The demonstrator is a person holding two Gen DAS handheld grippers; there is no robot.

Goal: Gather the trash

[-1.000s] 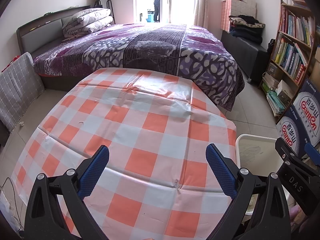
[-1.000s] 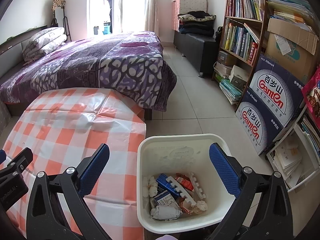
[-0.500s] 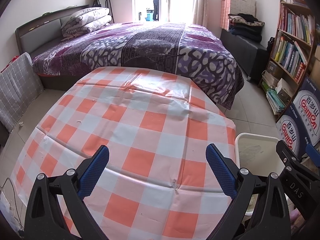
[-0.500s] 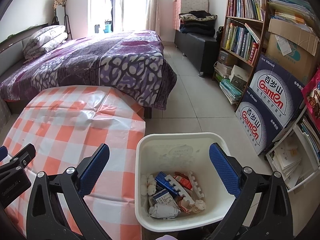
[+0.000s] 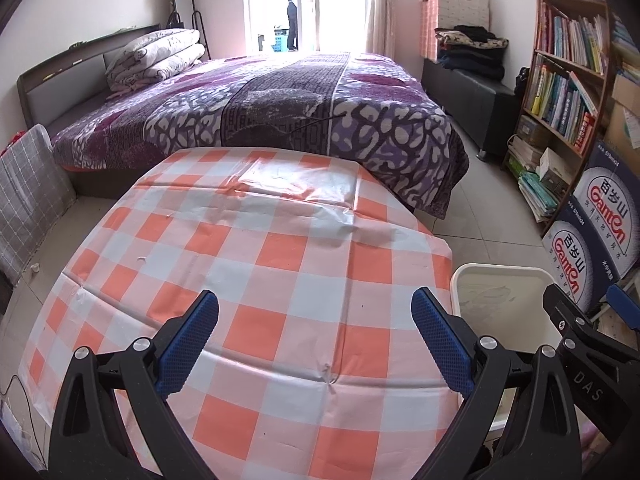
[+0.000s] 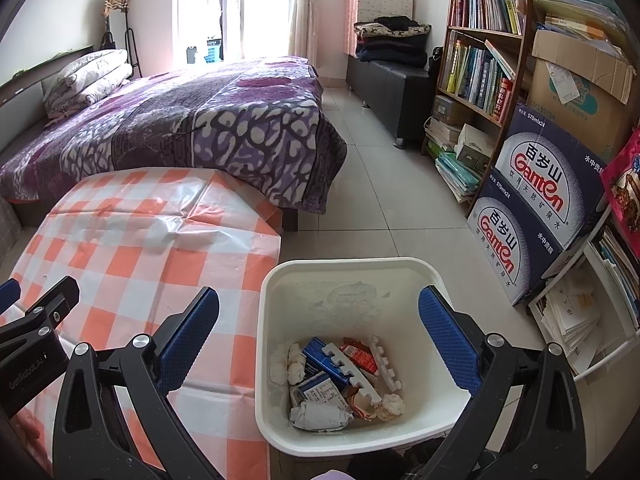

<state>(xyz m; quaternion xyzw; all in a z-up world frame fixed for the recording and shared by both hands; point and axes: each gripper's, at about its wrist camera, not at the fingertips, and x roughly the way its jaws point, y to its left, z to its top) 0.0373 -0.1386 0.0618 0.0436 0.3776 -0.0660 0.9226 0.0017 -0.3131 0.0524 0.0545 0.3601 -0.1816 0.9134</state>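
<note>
Right gripper (image 6: 318,334) spread wide, holding nothing, over white bin (image 6: 400,270) at 6 o'clock; trash (image 6: 336,380) lies in bin bottom. Left gripper (image 5: 314,340) also spread, empty, above checkered tablecloth (image 5: 256,248). Bed (image 5: 280,112) at 12 o'clock.

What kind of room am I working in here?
Most likely a lived-in bedroom: a bed with a purple cover, a crammed bookshelf, and a checked table beside a white trash bin.
</note>
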